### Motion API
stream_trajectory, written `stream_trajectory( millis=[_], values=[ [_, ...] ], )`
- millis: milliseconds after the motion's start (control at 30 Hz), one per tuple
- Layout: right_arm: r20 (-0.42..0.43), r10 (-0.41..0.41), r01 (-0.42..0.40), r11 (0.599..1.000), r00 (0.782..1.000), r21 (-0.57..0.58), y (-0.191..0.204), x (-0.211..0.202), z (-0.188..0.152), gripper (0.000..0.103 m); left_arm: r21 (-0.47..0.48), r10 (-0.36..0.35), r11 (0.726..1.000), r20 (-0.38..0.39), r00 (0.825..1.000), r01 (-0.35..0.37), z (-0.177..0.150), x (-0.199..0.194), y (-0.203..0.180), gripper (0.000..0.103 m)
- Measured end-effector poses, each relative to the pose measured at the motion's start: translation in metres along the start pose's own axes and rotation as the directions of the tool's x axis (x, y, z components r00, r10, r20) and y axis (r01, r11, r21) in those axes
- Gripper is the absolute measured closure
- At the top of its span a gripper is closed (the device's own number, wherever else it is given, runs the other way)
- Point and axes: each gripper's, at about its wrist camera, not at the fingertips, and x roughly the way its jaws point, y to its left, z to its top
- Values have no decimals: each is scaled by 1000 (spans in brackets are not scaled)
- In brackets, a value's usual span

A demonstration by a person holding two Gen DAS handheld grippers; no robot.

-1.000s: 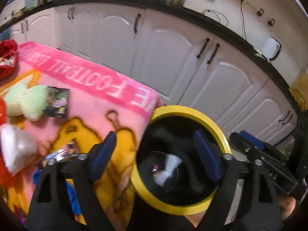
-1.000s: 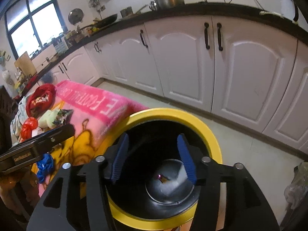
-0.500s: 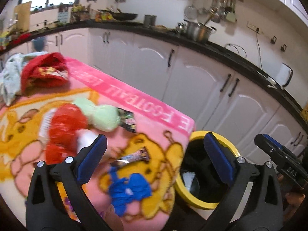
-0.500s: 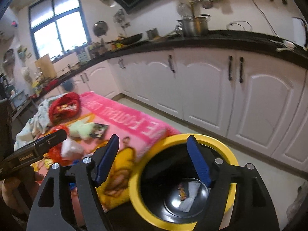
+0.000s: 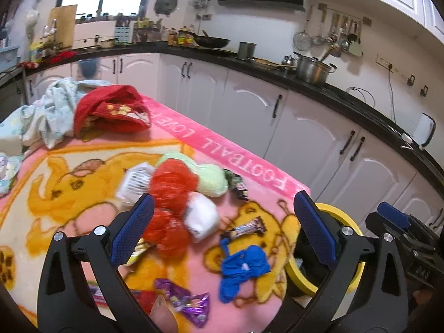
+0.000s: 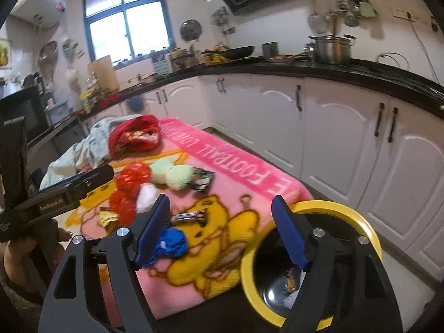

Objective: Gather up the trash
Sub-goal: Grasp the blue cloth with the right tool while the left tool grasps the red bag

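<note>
**Both tongs empty, most of the litter still on the blanket**

Left tongs (image 5: 222, 227) stand spread as wide as they go, nothing between the blue pads. Right tongs (image 6: 222, 233) have just been opening and are also spread and empty; in their own view they sit at lower centre, half over the bin.

By my judgement the task is early. The yellow-rimmed black round bin (image 6: 360, 222), lower right beside the table's edge, holds only a small wrapper and a pale scrap at its bottom. Left on the pink cartoon-print blanket (image 5: 83, 194) covering the table: a crumpled blue plastic bag (image 5: 244, 263), a dark chocolate-bar wrapper (image 5: 247, 226), a purple foil wrapper (image 5: 188, 302), red mesh balls (image 5: 169, 186), a white crumpled wad (image 5: 201, 216) and a dark snack packet (image 5: 238, 186).

Motion blur softens the centre pile. The pale green lumps (image 5: 208, 177) could be cloth or sponge; I cannot tell. The tongs' arms hide the blanket's near edge and part of the bin's inside.
</note>
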Motion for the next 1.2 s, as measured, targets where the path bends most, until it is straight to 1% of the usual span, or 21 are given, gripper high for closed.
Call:
stream_trajectory(
  millis=[133,367,533,633,667,800,900,1100,1167,1200],
  values=[
    [-16,33,-34,999,999,-35,21,8,1,29,-17,30,999,8,1000,-30,-1,-6,16,11],
    [-51,68,-72,993,996,-93,51,22,-3,29,-52,78,996,4,997,-77,-6,-10,45,11],
    [-97,79,-91,988,992,-124,67,36,-9,29,-68,103,992,-18,995,-104,-13,-10,67,11],
    [-141,85,-104,985,986,-135,74,49,-15,29,-73,109,991,-30,994,-111,-16,-9,79,11],
    [-156,84,-106,985,984,-134,74,53,-17,29,-76,107,991,-34,994,-109,-17,-8,82,11],
    [-223,75,-107,985,972,-133,73,73,-26,29,-86,83,992,-63,995,-88,-20,-1,89,24],
    [-265,66,-102,987,962,-125,72,88,-33,29,-111,27,993,-103,994,-39,-21,10,93,34],
    [-316,45,-100,982,948,-159,75,112,-47,29,-109,-36,994,-157,987,19,-21,33,91,36],
    [-331,47,-103,983,942,-152,74,118,-49,29,-110,-46,994,-177,983,27,-21,42,91,37],
    [-341,53,-108,984,939,-145,74,122,-50,31,-104,-51,994,-186,981,32,-20,46,90,40]
  ],
)
